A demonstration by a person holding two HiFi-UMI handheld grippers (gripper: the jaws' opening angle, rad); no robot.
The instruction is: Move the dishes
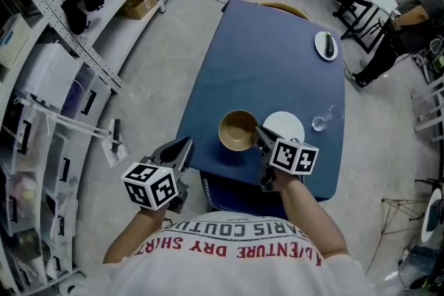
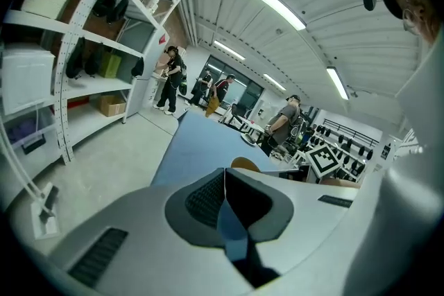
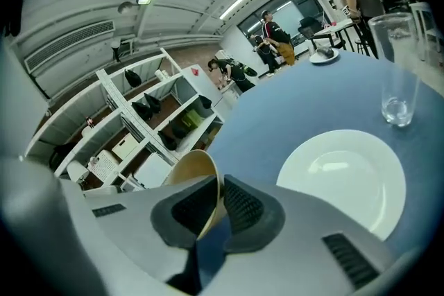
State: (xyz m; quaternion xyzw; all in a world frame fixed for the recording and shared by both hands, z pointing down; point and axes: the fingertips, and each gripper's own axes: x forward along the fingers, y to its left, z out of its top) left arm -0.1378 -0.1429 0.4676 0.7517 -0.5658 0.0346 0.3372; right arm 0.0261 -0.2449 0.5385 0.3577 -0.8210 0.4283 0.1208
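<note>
Where the right gripper (image 1: 262,138) pinches its rim, the tan bowl (image 1: 238,129) is near the blue table's (image 1: 270,59) front edge, just beside a white plate (image 1: 286,125). Broad tabletop lies beyond. The left gripper (image 1: 184,147), jaws together on nothing, hangs off the table's corner. The shirt (image 1: 229,267) reads "DRY SHIRT".

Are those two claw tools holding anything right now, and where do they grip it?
The right gripper pinches the round tan bowl by its rim; the left gripper is shut on nothing.
</note>
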